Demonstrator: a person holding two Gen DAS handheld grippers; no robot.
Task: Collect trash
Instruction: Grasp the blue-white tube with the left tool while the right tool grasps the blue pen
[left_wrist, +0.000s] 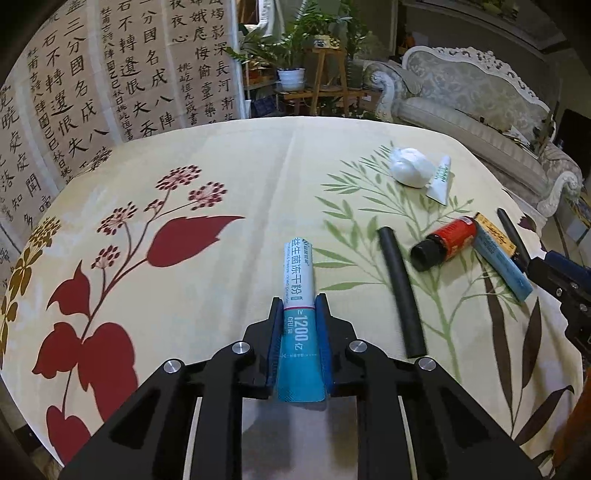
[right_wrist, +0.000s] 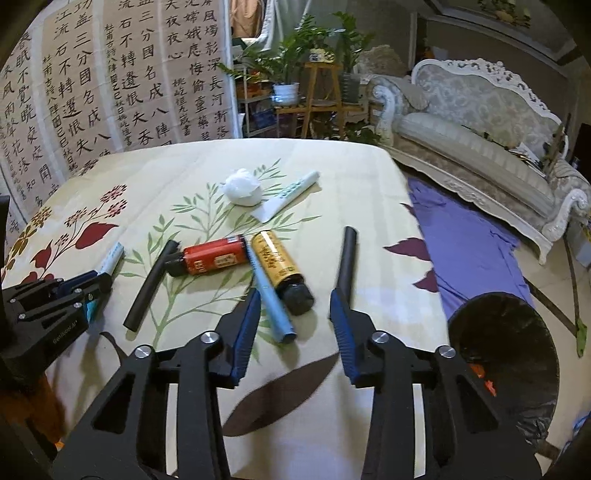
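Note:
My left gripper is shut on a white-and-blue powder stick packet, held just above the flowered tablecloth; it also shows at the left of the right wrist view. My right gripper is open and empty above a light blue stick packet and a gold-labelled bottle. A red-labelled bottle, two black tubes, a white crumpled wad and a small white tube lie on the cloth.
A black-lined trash bin stands on the floor at the table's right edge, beside a purple cloth. A pale sofa and plant stands are beyond. A calligraphy screen is at the left.

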